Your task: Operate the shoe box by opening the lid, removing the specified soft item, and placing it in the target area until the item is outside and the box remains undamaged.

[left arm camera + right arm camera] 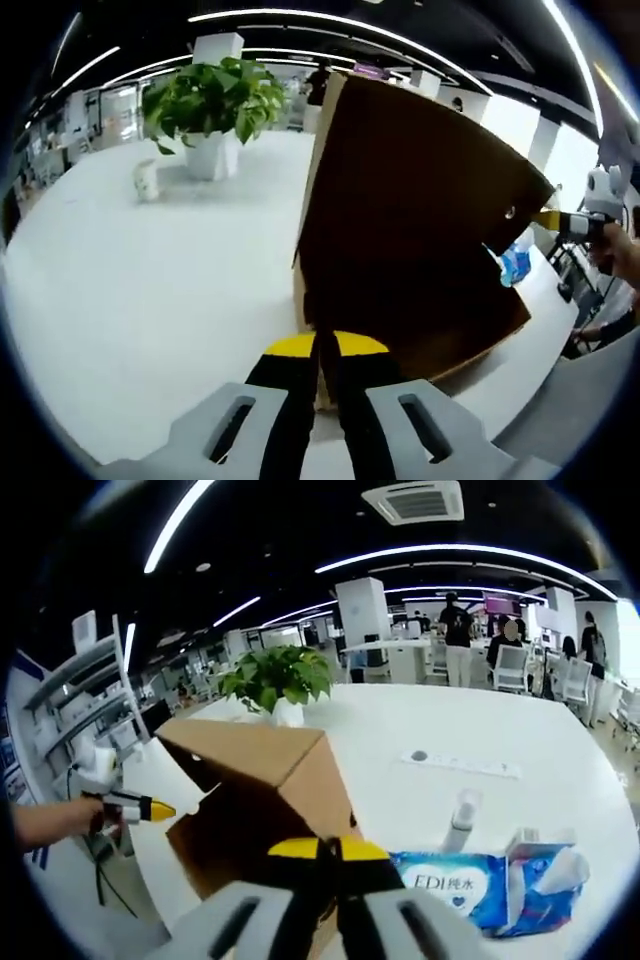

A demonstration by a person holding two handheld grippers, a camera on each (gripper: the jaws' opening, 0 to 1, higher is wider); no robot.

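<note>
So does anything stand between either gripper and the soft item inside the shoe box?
Yes, the shoe box itself. Its brown cardboard walls rise directly ahead of the left gripper and the right gripper, both with jaws together at the cardboard. The interior is hidden, so no soft item is visible.

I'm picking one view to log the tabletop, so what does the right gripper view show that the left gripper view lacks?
Right gripper view only: a white bottle, a strip with a round mark on the table, people standing at the back. Left gripper view only: a small pale cup-like object beside the plant pot. Both: the cardboard box, the potted plant, the blue tissue pack, the white table.
</note>
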